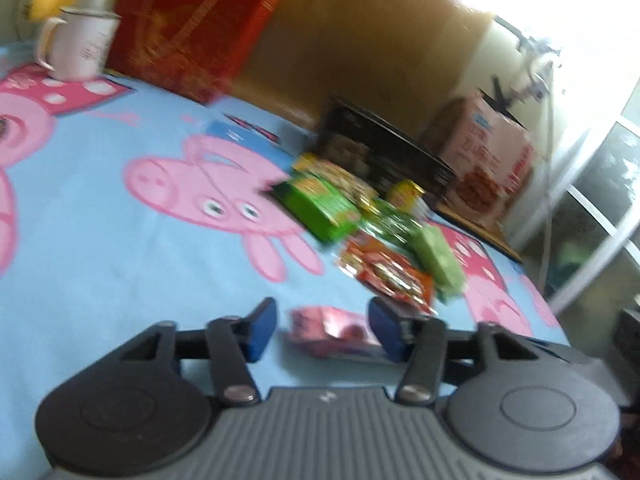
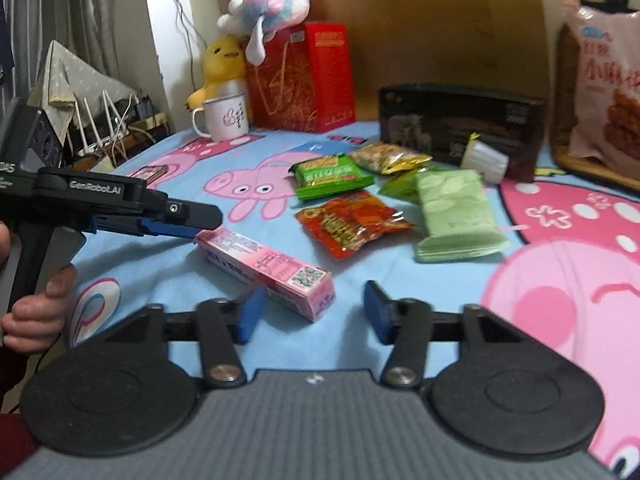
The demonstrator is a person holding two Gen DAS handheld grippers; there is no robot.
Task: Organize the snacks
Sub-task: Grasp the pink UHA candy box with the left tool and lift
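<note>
Both tongs straddle one pink box: left tongs at its far end, right tongs at its near end, pads apart and not pressing. Beyond them on the cartoon-print bedsheet lie loose snack packets, ahead of a black box. A white mug stands farther back, contents unseen
</note>
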